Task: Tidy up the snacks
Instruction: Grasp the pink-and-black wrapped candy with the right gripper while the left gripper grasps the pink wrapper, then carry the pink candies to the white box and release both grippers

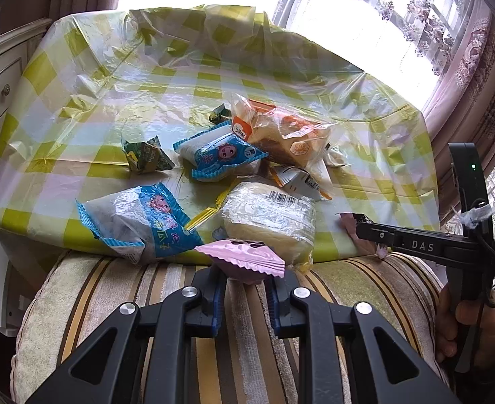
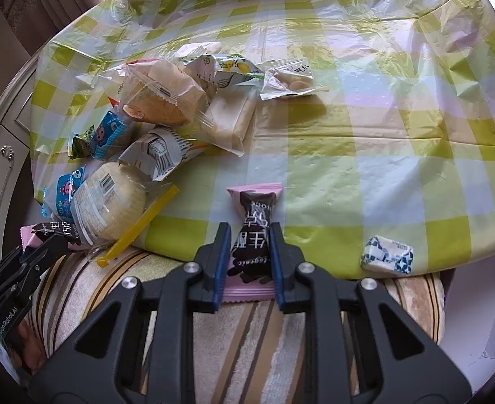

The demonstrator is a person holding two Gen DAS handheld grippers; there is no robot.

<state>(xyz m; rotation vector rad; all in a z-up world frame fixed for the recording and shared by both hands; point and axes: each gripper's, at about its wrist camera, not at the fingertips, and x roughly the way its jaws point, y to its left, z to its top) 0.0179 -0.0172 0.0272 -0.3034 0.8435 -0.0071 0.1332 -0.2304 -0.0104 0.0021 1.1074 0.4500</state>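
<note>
Tablecloth [image 2: 365, 134] green-check plastic | striped cushion [image 2: 247, 330] below | both jaws clamp pink wrappers [image 2: 252, 235] | curtained window [image 1: 365, 17]

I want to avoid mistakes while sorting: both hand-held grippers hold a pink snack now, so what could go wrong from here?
1. The left hand-held gripper pinches only the crimped end of its pink snack, so it may slip out.
2. The round bun and yellow strip overhang the table edge and could be knocked off.
3. The right hand-held gripper may crush its pink chocolate packet.
</note>
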